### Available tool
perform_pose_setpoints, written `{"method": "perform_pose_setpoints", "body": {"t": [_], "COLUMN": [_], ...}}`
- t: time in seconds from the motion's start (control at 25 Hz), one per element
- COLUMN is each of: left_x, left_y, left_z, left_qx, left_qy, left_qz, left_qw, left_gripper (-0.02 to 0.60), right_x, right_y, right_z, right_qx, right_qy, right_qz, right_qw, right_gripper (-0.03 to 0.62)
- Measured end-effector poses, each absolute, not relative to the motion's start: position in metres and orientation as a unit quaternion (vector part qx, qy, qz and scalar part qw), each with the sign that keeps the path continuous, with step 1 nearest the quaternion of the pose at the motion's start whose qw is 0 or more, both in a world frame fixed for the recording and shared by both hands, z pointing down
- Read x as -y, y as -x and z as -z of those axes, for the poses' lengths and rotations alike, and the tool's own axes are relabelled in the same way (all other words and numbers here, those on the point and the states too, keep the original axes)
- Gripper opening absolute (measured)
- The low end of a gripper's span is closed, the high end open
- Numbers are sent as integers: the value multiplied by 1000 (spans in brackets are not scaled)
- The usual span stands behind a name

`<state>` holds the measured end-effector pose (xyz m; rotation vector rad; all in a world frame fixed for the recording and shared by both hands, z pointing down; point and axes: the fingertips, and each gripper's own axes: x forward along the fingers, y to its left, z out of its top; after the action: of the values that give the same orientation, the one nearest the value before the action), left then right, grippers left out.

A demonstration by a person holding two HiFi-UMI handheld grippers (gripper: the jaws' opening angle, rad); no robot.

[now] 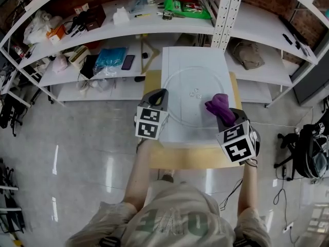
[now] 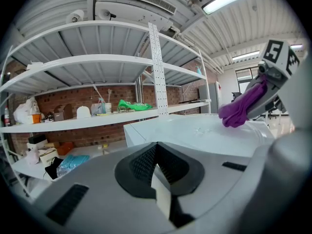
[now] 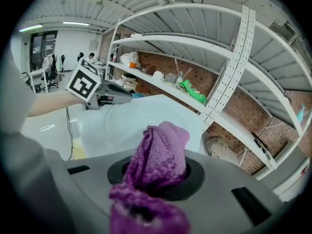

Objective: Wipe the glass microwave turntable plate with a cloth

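Fingers of the right gripper (image 3: pixel 158 175) pinch a purple cloth (image 1: pixel 218 104) over the glass plate (image 1: pixel 181 76), while the left gripper (image 2: pixel 159 180) sits closed and empty at its rim.

Small wooden table (image 1: pixel 190 157), tan top, on a glossy grey floor (image 1: pixel 77 153). White board (image 1: pixel 193 60) lies flat on it and overhangs the far edge. Glass plate (image 1: pixel 177 94) sits flat on the board, roughly centred. Behind: white shelf rack (image 1: pixel 257 24), two levels. Upper shelf: green packet (image 1: pixel 187 6), white box (image 1: pixel 121 16). Lower shelf: blue bag (image 1: pixel 109 58), phone (image 1: pixel 128 62) just beside it, tan bundle (image 1: pixel 247 54) on the right.
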<state>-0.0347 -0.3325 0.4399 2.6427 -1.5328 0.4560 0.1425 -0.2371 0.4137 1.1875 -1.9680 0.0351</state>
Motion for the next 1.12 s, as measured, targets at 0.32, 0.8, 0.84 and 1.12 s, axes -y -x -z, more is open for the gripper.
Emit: {"method": "perform_pose_setpoints", "body": {"t": [0.32,0.8,0.84,1.12], "left_x": [332,332,332,332], "left_y": [36,35,35,34], "left_z": [-440,-442,-442,-442], "left_qx": [499,499,500,499], "left_qy": [-853,-853,-853,-852], "left_qz": [-147,-146,-145,-158], "left_qw": [26,31,32,25], "left_gripper": [2,2,3,2], "right_x": [205,308,320,335], "right_y": [-136,-180,-184,-195], "right_z": [-415,-379,-381,-403], "right_qx": [790,758,752,733], "right_qy": [-456,-548,-554,-558], "right_qz": [-14,-17,-20,-40], "right_qw": [409,354,357,388], "right_gripper": [57,57,57,57]}}
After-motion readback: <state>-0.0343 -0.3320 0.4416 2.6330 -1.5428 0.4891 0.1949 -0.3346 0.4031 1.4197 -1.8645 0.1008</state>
